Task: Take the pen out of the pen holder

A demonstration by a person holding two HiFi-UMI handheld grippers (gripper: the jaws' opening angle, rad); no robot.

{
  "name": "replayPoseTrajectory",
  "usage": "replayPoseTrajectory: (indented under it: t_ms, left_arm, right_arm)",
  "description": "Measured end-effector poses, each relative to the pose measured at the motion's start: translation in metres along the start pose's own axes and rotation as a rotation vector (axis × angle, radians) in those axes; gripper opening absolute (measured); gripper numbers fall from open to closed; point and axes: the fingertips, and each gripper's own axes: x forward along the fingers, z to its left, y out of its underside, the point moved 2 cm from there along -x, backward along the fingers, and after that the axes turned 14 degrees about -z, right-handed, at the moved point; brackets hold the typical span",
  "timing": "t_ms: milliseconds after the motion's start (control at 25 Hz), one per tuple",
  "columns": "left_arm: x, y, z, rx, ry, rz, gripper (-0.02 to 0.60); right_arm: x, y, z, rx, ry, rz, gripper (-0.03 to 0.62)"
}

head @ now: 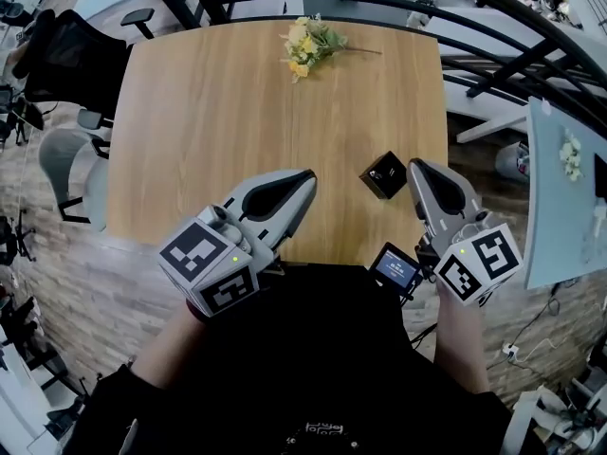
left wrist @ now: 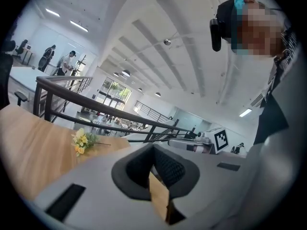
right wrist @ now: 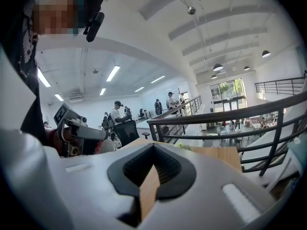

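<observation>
Both grippers are shut tight and hold nothing.

Head view: the left gripper is at 6 o'clock over the near edge of the table, and its tip points to 1 o'clock. The right gripper is at 4 o'clock. The holder is a small black box on the table. It sits between the two tips, just beside the right one. It is too small to tell if a pen is in it. Flowers lie at 12 o'clock, at the far edge, well apart from the holder. A small screen shows at 5 o'clock, near the right gripper.

Left gripper view: the left gripper has its jaws pressed together with nothing in them. The table is at 9 o'clock with the flowers on it. The right gripper is at 3 o'clock.

Right gripper view: the right gripper has its jaws pressed together too, with nothing in them. The left gripper is at 9 o'clock. A bit of table shows at 3 o'clock, with a rail behind it.
</observation>
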Motion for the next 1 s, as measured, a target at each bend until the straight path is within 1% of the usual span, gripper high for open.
replayPoseTrajectory:
  t_ms: [120,240,320,560,840,1000]
  left_arm:
    - [0.009,0.001,-0.006,0.011,-0.030,0.008,-0.015]
    - [0.015,0.009,-0.014,0.023,-0.037,0.032,-0.015]
    - [0.017,0.015,-0.018,0.023,-0.033,0.050,-0.015]
    - [0.027,0.017,-0.013,0.010,-0.004,0.063,-0.015]
    - [0.053,0.023,-0.015,-0.002,0.086,0.099,-0.015]
    - [0.056,0.017,-0.009,0.007,0.100,0.104,-0.015]
  right_arm:
    - [0.001,0.003,-0.013,0.038,-0.029,0.005,0.002]
    - [0.001,0.001,-0.022,0.053,-0.044,-0.007,0.002]
    - [0.000,0.003,-0.027,0.057,-0.038,-0.013,0.002]
    - [-0.009,0.014,-0.034,0.066,0.014,0.013,0.002]
    - [-0.018,0.022,-0.051,0.053,0.101,0.036,0.002]
    - [-0.017,0.027,-0.062,0.051,0.134,0.052,0.002]
